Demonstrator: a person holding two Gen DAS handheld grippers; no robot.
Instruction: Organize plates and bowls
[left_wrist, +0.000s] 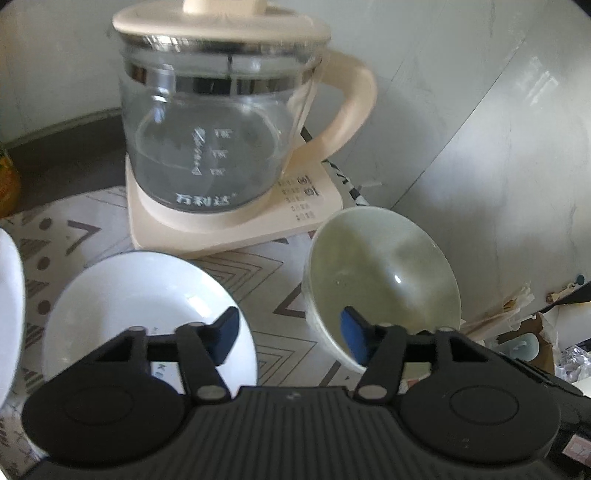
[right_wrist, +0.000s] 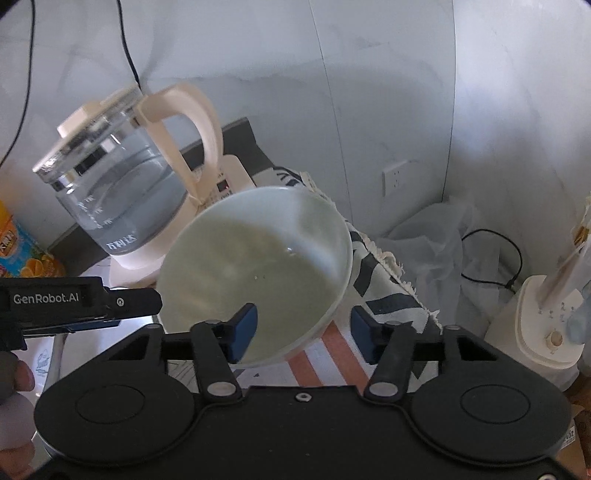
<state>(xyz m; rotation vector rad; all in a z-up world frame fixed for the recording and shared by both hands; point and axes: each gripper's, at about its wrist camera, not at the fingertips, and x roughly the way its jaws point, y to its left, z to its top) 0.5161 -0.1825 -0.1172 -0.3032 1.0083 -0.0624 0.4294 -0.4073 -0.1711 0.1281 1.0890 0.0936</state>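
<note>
Glass kettle (left_wrist: 218, 122) looms behind left tool (left_wrist: 290, 334), jaws parted: one pad over white plate (left_wrist: 147, 306), other inside pale green bowl (left_wrist: 380, 280), nothing gripped. Second white dish edge (left_wrist: 9, 306) at far left; one bowl counted on patterned bench cloth (left_wrist: 273, 280).

Right wrist view: right tool (right_wrist: 303, 332) straddles bowl rim (right_wrist: 258, 273), pads apparently not yet pressing. Risk: both tools crowd same bowl, tipping it into kettle.

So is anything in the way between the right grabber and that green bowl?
Nothing visible blocks it. The right gripper already has the green bowl's near rim between its open fingers. The kettle sits behind the bowl, out of the way.
</note>
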